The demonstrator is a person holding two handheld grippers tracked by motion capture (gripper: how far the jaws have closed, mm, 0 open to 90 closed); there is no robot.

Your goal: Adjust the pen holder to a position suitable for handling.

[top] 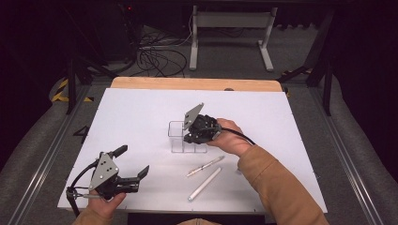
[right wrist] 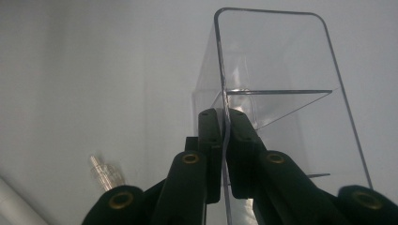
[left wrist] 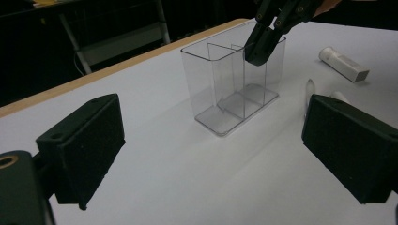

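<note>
In the high view, the clear divided holder (top: pixel 184 137) is standing upright near the middle of the white bench (top: pixel 141 112), its long axis running nine to three o'clock. The right tongs (top: pixel 191 137) are pinching its wall at the three o'clock end. The left tongs (top: pixel 134 161) are hovering spread wide at seven o'clock from the holder, well apart from it. A pen (top: pixel 205 166) and a white tube (top: pixel 204 183) are lying at five o'clock from the holder.

In the left gripper view, the holder (left wrist: pixel 225 93) is sitting ahead at twelve o'clock between the parted jaws.

In the right gripper view, the jaws are clamping the holder's thin side wall (right wrist: pixel 224 93), so the right hand is nearer.
</note>
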